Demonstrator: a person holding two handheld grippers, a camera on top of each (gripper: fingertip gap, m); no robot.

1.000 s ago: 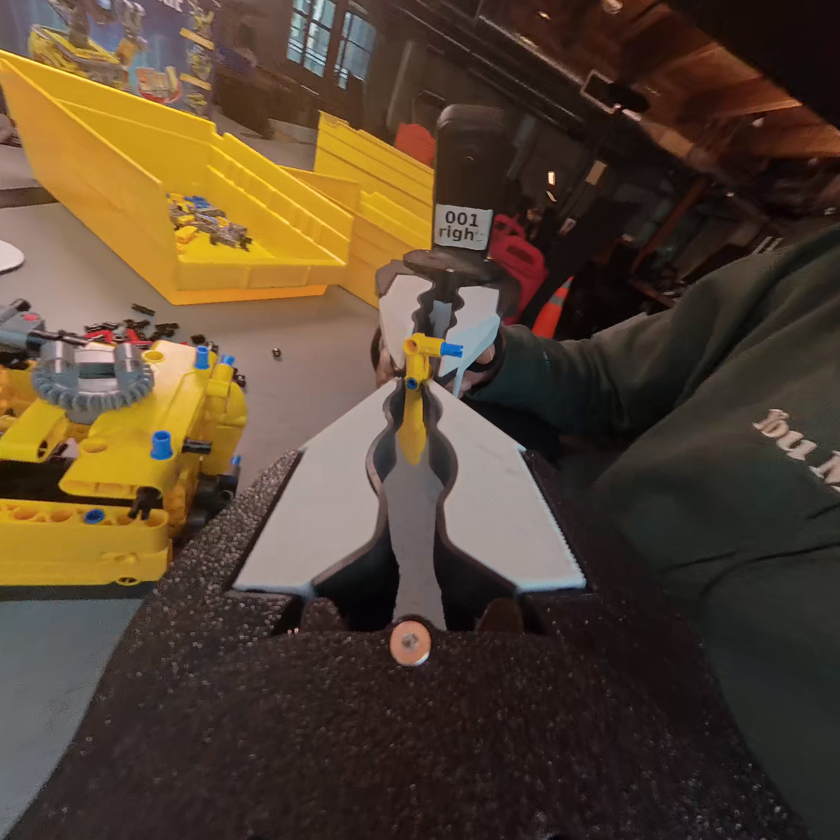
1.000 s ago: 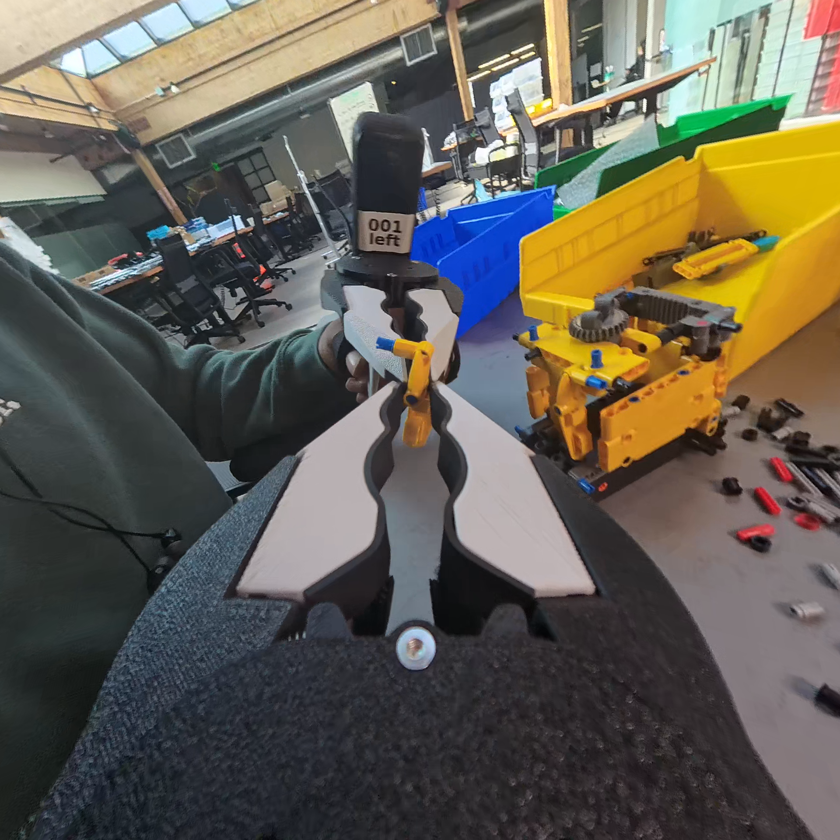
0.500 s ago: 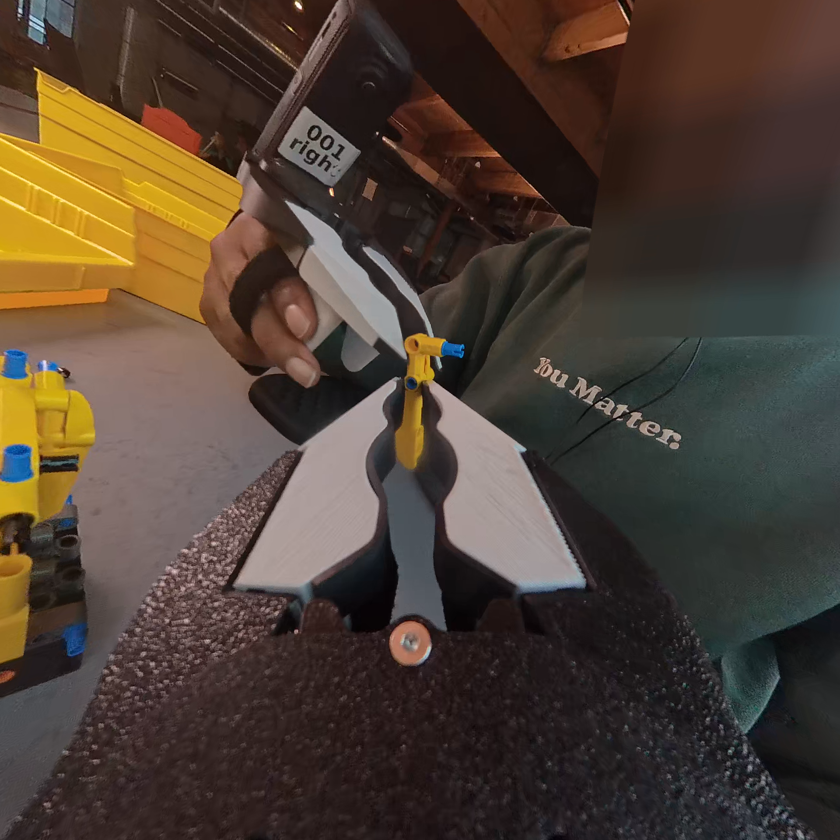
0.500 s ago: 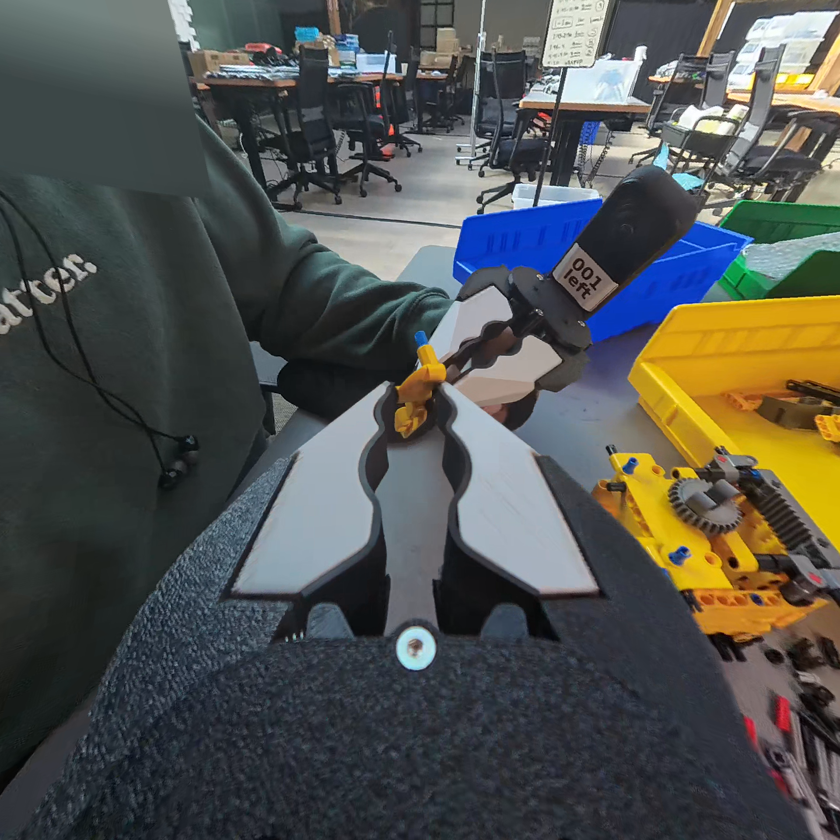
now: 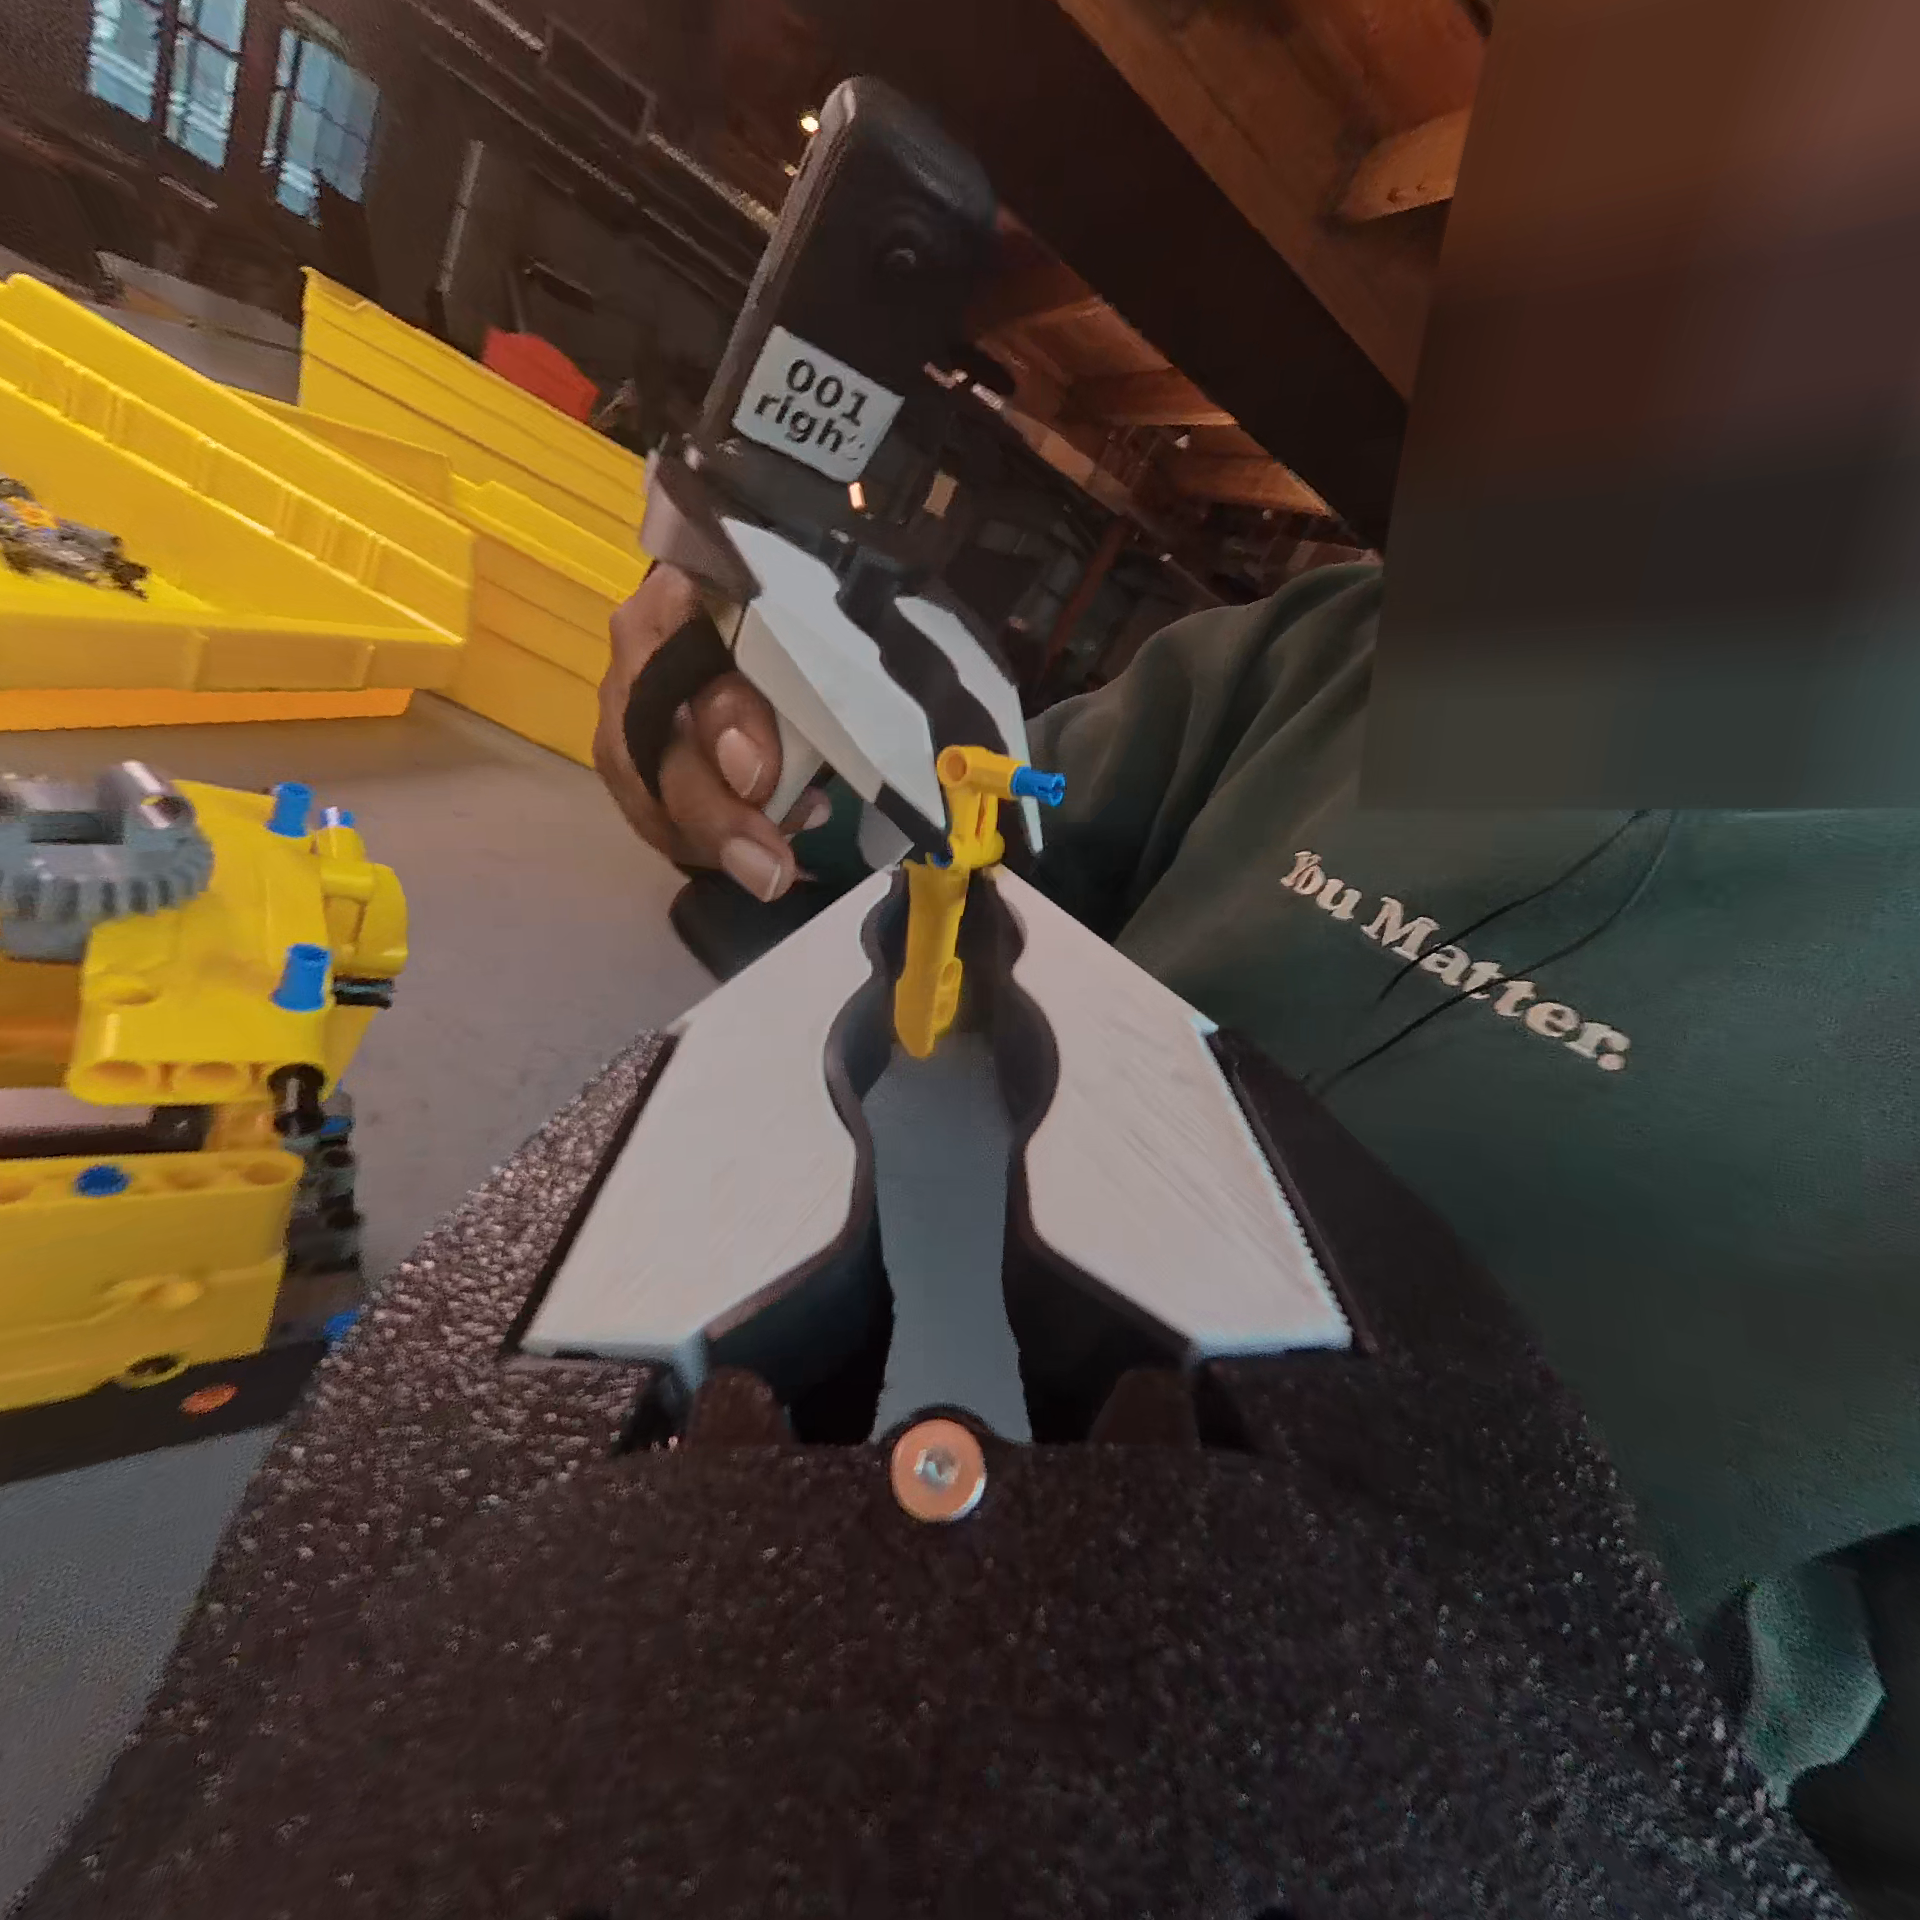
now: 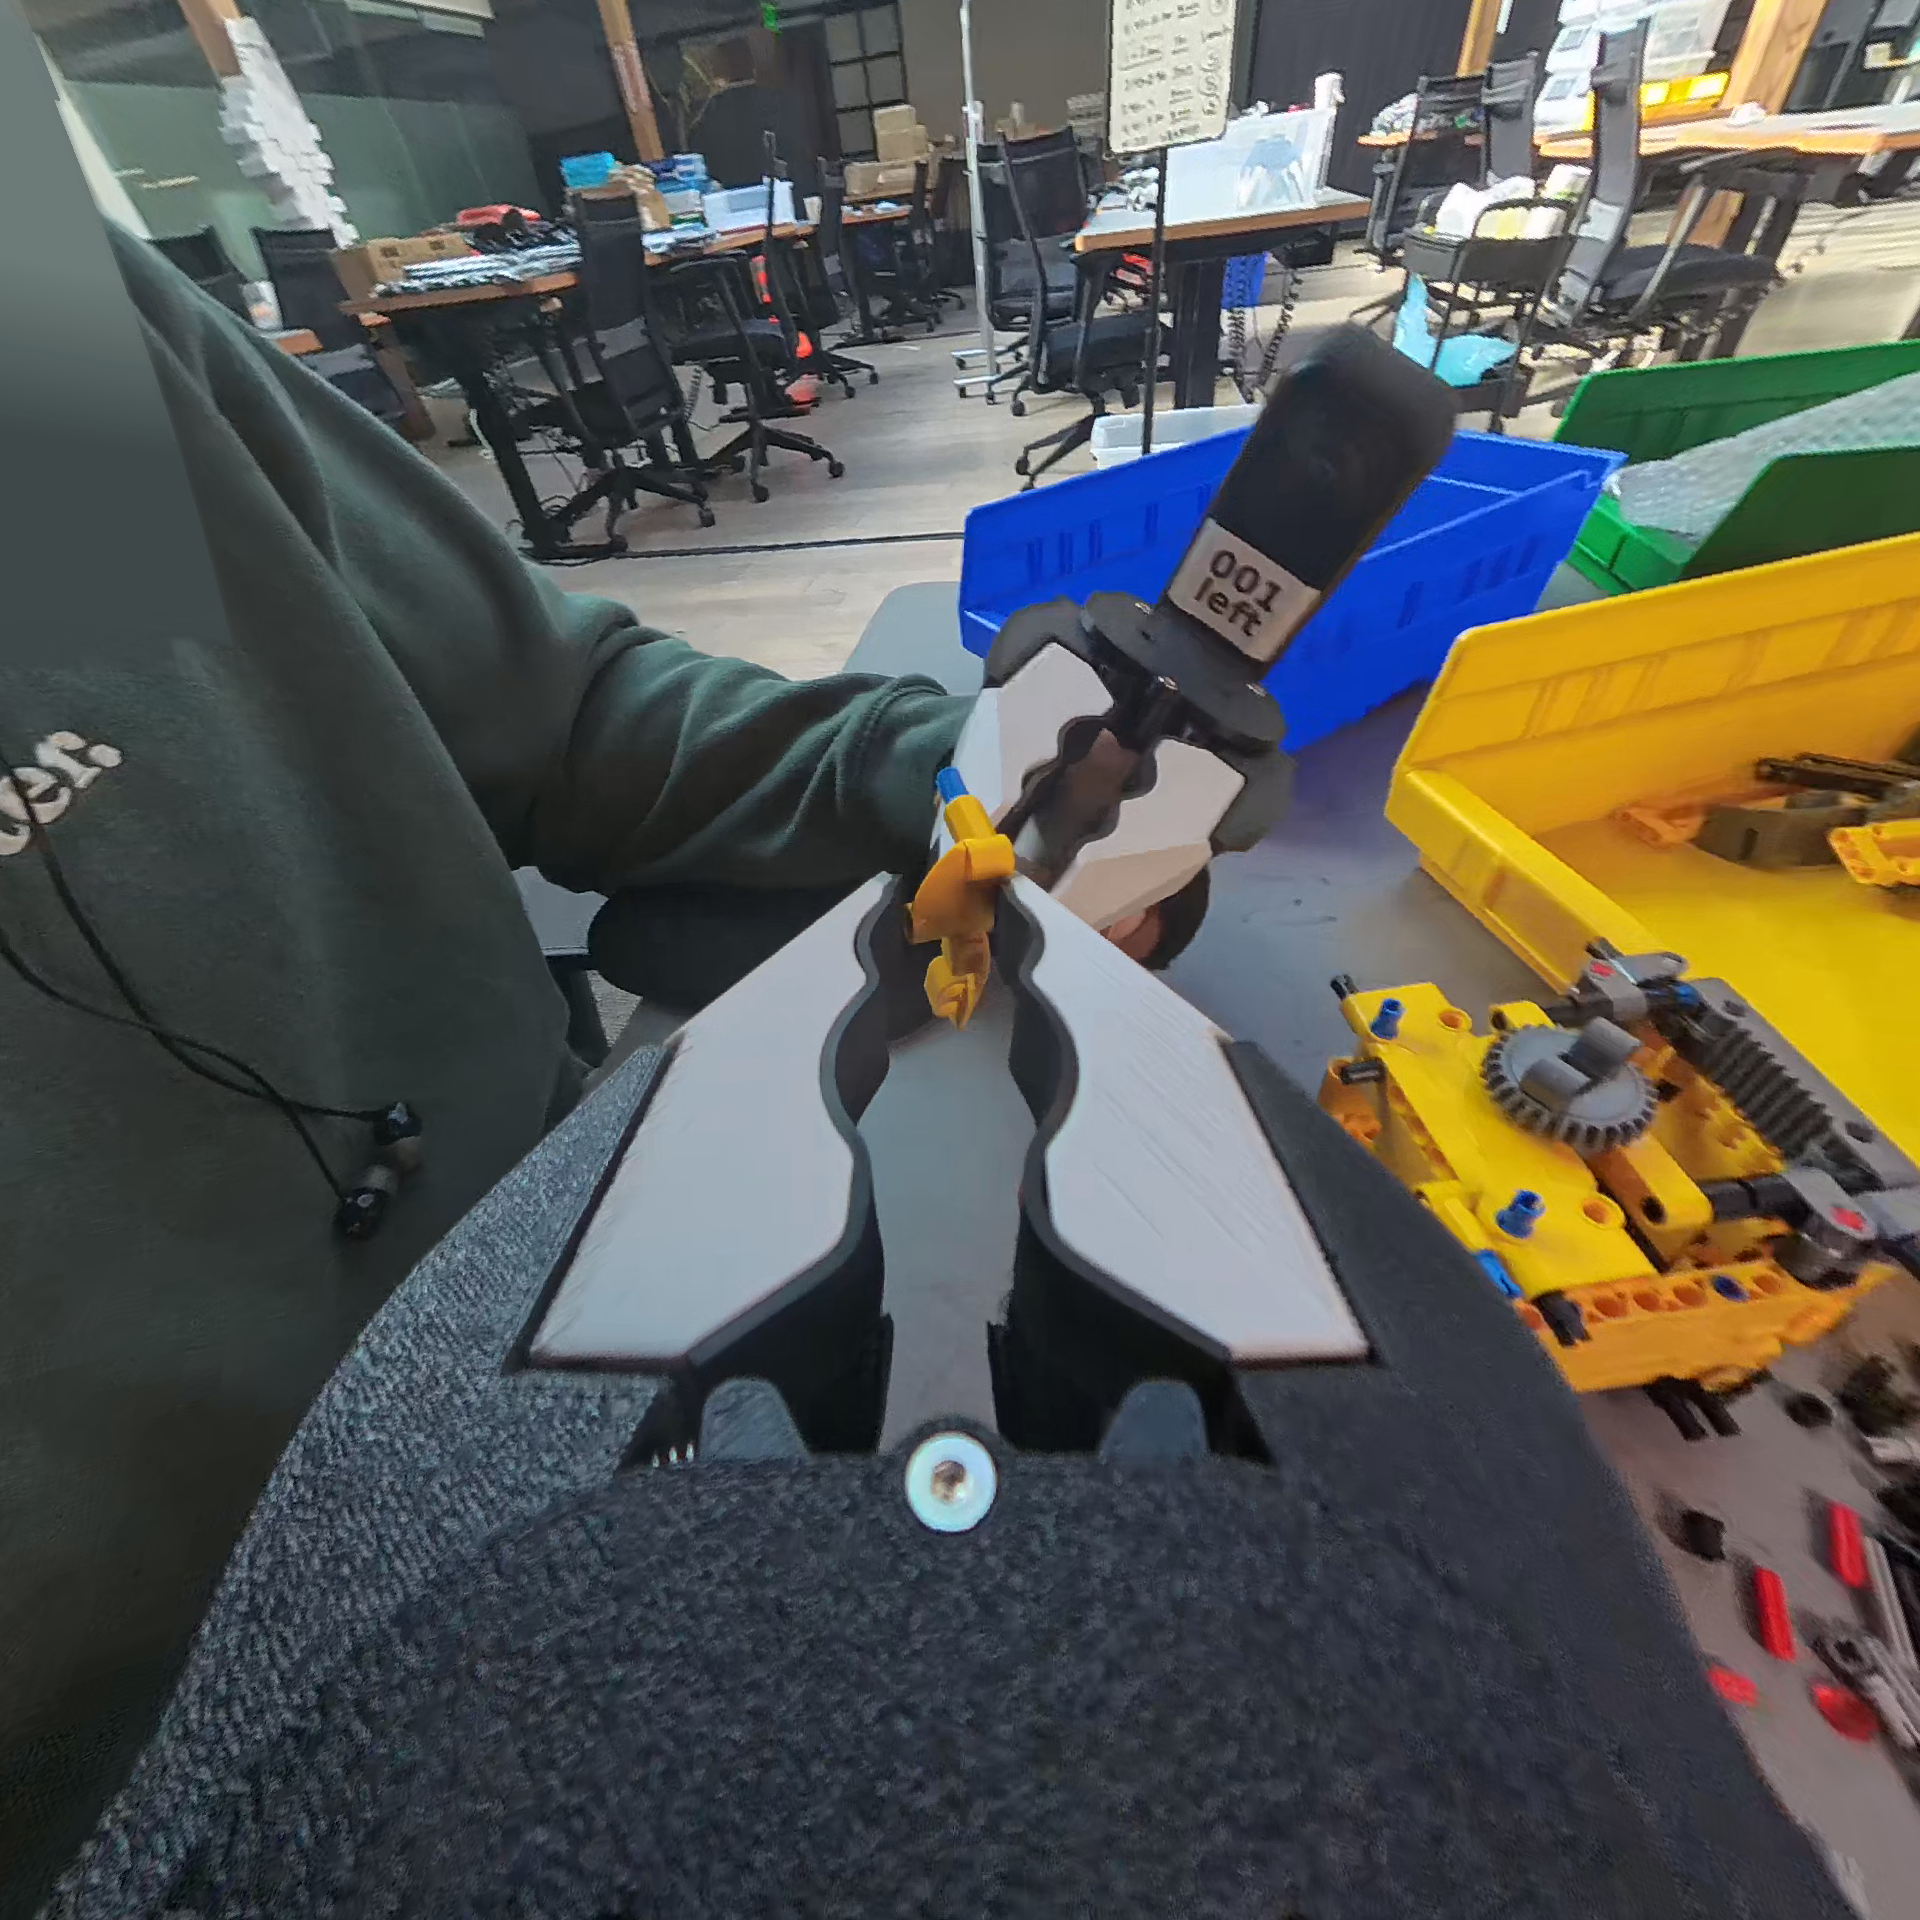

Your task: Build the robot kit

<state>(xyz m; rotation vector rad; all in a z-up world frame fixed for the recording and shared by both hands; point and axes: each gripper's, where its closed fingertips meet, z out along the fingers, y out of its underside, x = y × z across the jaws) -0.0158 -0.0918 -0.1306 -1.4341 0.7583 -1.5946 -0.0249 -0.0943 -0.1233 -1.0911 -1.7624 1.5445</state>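
1. We see the left gripper (image 5: 940,883) with its two pale fingers drawn narrow around a small yellow connector piece (image 5: 935,961), which stands upright between the tips.
2. A blue pin (image 5: 1034,787) projects sideways from the top of this piece, above the fingertips.
3. The right gripper (image 5: 966,831) meets the same piece from the far side in the left wrist view; its tips lie against the upper part of the piece, just beside the blue pin.
4. In the right wrist view the right gripper (image 6: 951,914) is likewise nearly closed on the yellow connector piece (image 6: 961,914), which here leans to the left; the left gripper (image 6: 997,831) grips its far end.
5. We therefore read the piece as held by both tools at once, in the air above the grey table (image 6: 1299,914) and close to the person's dark green sweatshirt (image 5: 1558,1195).
6. A hand (image 5: 696,748) wraps the handle of the right gripper.
7. A partly built yellow brick model (image 6: 1579,1174) with a grey gear on top rests on the table, well apart from the grippers.
8. A yellow bin (image 6: 1662,707) stands behind the model, and a blue bin (image 6: 1455,561) beyond it.
9. Small red and black loose parts (image 6: 1787,1621) lie scattered on the table beside the model.
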